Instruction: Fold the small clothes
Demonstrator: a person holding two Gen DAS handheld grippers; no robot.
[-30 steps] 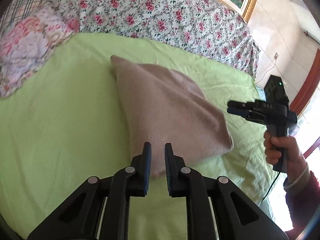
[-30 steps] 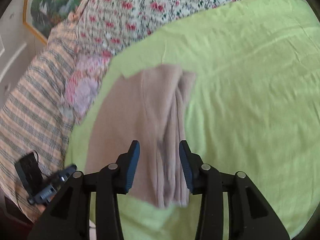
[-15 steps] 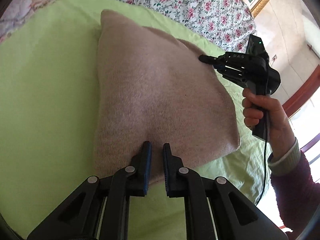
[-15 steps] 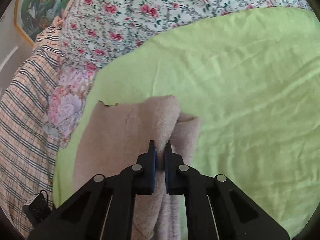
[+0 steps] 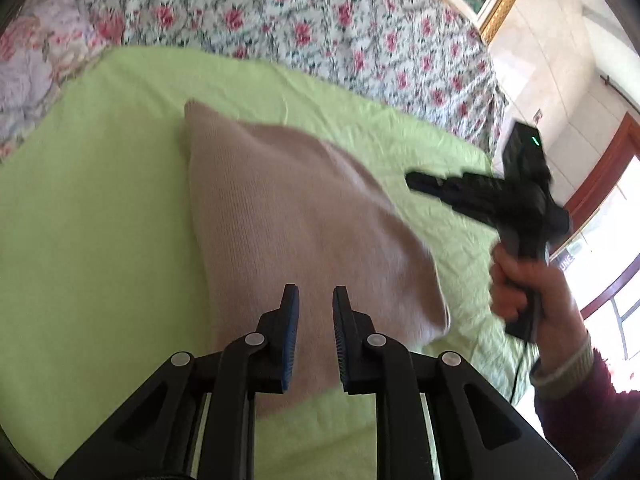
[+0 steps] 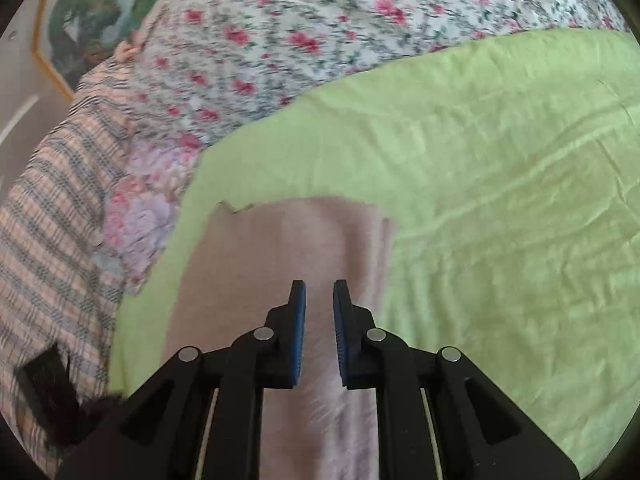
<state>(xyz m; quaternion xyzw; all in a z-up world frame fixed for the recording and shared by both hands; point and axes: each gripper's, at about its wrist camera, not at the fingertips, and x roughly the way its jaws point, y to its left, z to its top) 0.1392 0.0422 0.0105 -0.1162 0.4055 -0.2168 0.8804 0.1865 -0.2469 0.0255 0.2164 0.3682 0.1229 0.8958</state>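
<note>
A folded dusty-pink knit garment (image 5: pixel 296 224) lies flat on the light green sheet (image 5: pixel 92 240); it also shows in the right wrist view (image 6: pixel 264 264). My left gripper (image 5: pixel 316 300) is open and empty, hovering above the garment's near edge. My right gripper (image 6: pixel 319 294) is open with a narrow gap, empty, above the garment's right-hand folded layers. In the left wrist view the right gripper (image 5: pixel 416 182) is blurred, held in a hand above the sheet to the right of the garment.
A floral quilt (image 5: pixel 320 28) covers the bed beyond the green sheet. A striped blanket (image 6: pixel 52 220) and a pink floral cushion (image 6: pixel 136 216) lie at the left. A framed picture (image 6: pixel 84 12) hangs on the wall. A window and door frame (image 5: pixel 600 184) stand at the right.
Both grippers were closed on the garment half a second ago; they have now opened, let it go and lifted back. The garment has settled flat.
</note>
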